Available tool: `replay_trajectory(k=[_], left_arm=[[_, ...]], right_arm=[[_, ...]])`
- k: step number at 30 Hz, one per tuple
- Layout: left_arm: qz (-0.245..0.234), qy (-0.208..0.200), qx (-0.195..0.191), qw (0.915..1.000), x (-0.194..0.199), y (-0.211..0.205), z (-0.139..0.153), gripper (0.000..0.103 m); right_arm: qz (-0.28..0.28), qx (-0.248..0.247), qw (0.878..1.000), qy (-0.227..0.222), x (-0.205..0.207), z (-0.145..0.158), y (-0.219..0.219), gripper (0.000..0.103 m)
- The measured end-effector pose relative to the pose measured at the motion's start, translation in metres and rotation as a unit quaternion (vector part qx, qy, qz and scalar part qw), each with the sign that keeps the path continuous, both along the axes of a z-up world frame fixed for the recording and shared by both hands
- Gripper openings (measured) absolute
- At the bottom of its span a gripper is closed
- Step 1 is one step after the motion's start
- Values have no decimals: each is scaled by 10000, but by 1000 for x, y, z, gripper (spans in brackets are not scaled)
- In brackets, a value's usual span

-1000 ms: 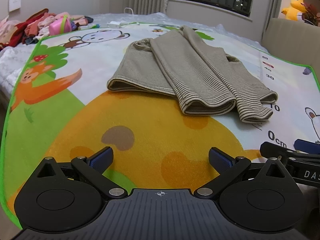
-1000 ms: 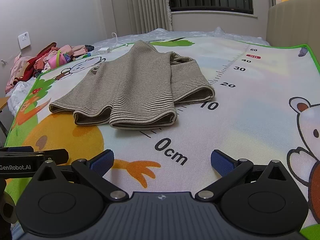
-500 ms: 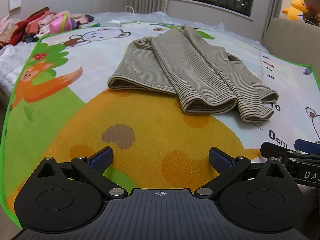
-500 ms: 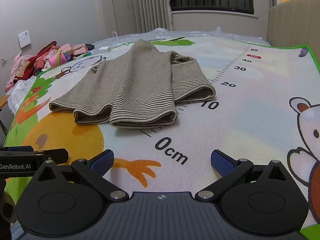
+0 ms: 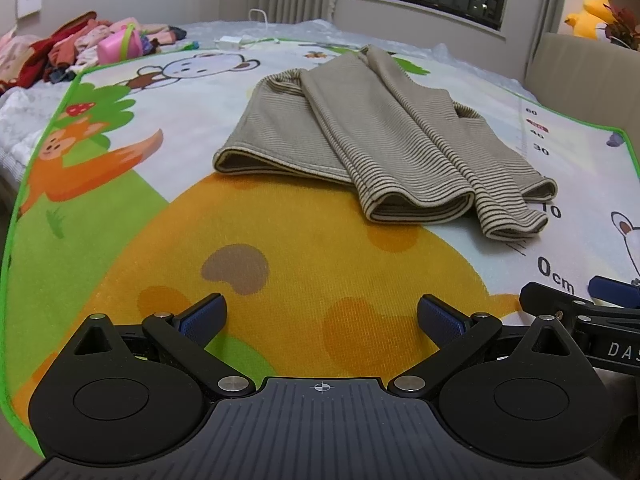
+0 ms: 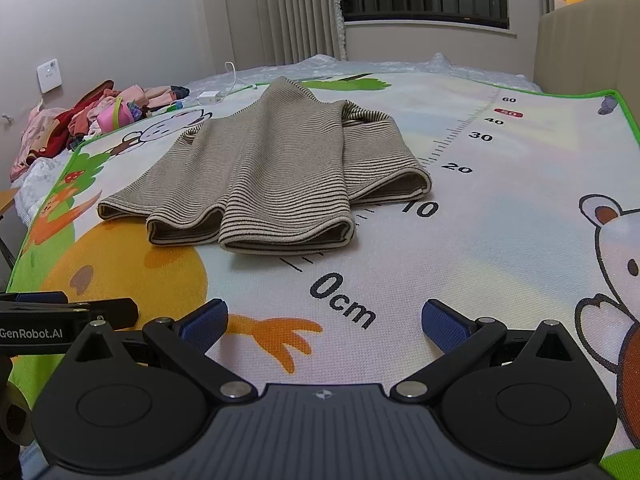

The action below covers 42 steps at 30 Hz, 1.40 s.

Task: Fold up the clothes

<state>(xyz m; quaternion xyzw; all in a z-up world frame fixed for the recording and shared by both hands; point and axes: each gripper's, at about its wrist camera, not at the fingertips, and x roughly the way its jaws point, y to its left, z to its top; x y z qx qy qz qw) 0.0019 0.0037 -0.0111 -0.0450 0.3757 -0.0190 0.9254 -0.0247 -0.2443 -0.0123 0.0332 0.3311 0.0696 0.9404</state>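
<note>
A beige striped top [image 5: 384, 140] lies loosely folded on the cartoon play mat [image 5: 260, 240], sleeves laid over the body toward me. The same striped top [image 6: 272, 176] fills the middle of the right wrist view, its hem near the "10" mark. My left gripper [image 5: 320, 314] hovers open over the orange patch, well short of the garment, nothing between its blue pads. My right gripper [image 6: 324, 320] is open too, above the "0cm" mark, nothing held. Each gripper shows at the edge of the other's view.
A pile of pink and red clothes [image 5: 80, 46] sits at the mat's far left corner. A white charger and cable [image 6: 212, 94] lie behind the mat. A padded headboard [image 6: 584, 36] stands on the right, with a yellow plush toy [image 5: 594, 10] on it. Curtain and window behind.
The left wrist view has shifted slightly, so the top sits a little lower and nearer. The right gripper has barely moved. Both stay open.
</note>
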Motion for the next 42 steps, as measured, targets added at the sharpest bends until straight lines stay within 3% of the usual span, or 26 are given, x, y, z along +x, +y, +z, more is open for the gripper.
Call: replay_trajectory(k=[28, 33, 36, 39, 42], left_arm=[[-153, -71, 3, 9999, 13, 6, 3, 103], [-53, -576, 113, 9983, 32, 21, 20, 103], [-59, -1089, 373, 9933, 47, 27, 35, 103], [8, -1579, 787, 9843, 70, 33, 50, 103], [151, -2007, 1428, 9691, 96, 32, 60, 103]], right_arm=[[112, -20, 9999, -22, 9, 7, -6, 103], [-131, 175, 9994, -284, 36, 32, -28, 103], [-511, 262, 9956, -740, 54, 48, -41, 103], [-757, 85, 9889, -1276, 76, 60, -42, 103], [-705, -120, 9855, -1539, 104, 63, -35, 103]])
